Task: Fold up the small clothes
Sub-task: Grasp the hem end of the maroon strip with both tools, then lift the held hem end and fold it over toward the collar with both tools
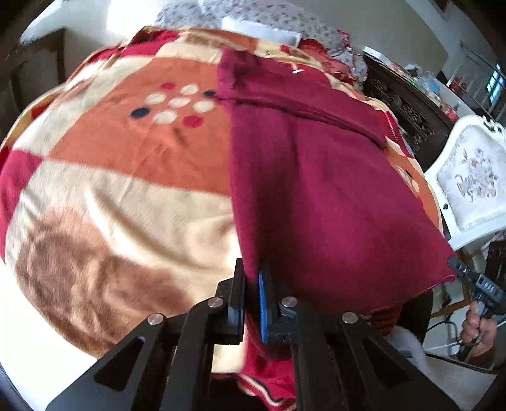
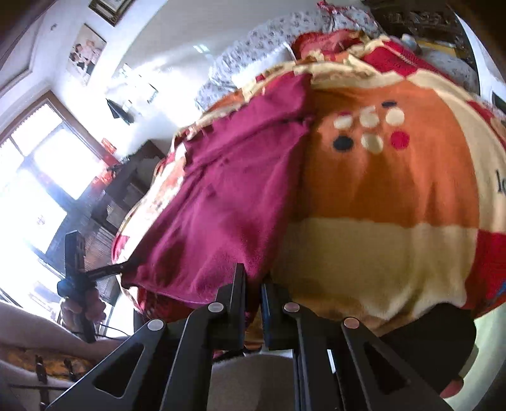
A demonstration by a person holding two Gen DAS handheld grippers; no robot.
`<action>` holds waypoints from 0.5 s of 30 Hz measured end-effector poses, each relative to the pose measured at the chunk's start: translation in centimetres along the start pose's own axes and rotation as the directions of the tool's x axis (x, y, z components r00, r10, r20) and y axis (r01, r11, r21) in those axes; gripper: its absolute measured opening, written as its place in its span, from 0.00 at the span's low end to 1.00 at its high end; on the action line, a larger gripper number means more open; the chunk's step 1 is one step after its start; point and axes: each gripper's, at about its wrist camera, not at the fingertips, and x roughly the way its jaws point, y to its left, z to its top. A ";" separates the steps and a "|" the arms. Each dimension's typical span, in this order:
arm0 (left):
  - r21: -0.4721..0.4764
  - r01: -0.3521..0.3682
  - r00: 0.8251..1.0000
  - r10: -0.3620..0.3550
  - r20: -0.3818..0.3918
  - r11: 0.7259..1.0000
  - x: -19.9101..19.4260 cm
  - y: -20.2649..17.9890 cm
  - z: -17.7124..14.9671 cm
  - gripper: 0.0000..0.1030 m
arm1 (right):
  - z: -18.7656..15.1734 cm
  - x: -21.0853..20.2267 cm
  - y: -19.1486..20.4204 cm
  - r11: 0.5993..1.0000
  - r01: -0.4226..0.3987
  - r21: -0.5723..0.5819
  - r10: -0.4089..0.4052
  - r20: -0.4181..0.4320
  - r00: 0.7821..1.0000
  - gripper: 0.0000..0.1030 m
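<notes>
A dark red knitted garment lies spread on a patterned blanket over a bed. My left gripper is shut on the garment's near left corner. My right gripper is shut on the garment's other near corner; the garment stretches away to the far end of the bed. The right gripper also shows in the left wrist view at the garment's right corner, and the left gripper shows in the right wrist view at the left corner.
The blanket has orange, cream and red patches with dots. A white upholstered chair stands right of the bed. A dark carved cabinet is behind it. Floral bedding lies at the far end. Bright windows are at the left.
</notes>
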 end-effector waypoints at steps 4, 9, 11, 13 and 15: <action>-0.013 -0.014 0.999 0.014 -0.041 1.000 1.2 0.5 -0.6 0.06 | -0.4 0.9 -1.2 1.000 -0.004 0.030 0.005 -0.036 0.999 0.08; 0.046 -0.031 0.999 0.032 -0.022 0.998 0.4 -0.8 0.0 0.06 | 1.4 -0.8 -0.6 0.996 -0.081 0.020 0.081 0.019 0.997 0.08; 0.051 -0.013 1.000 0.014 -0.014 0.999 0.0 -1.0 0.7 0.06 | 2.9 -1.3 0.2 0.994 -0.110 -0.003 0.110 0.042 0.993 0.08; 0.052 0.023 1.000 -0.023 0.003 0.998 -0.9 -1.0 1.7 0.06 | 4.5 -1.4 1.1 0.993 -0.112 -0.037 0.114 0.062 0.992 0.08; 0.059 0.044 0.999 -0.045 0.027 0.997 -1.7 -1.1 2.8 0.06 | 6.3 -1.5 1.8 0.992 -0.110 -0.069 0.116 0.082 0.990 0.08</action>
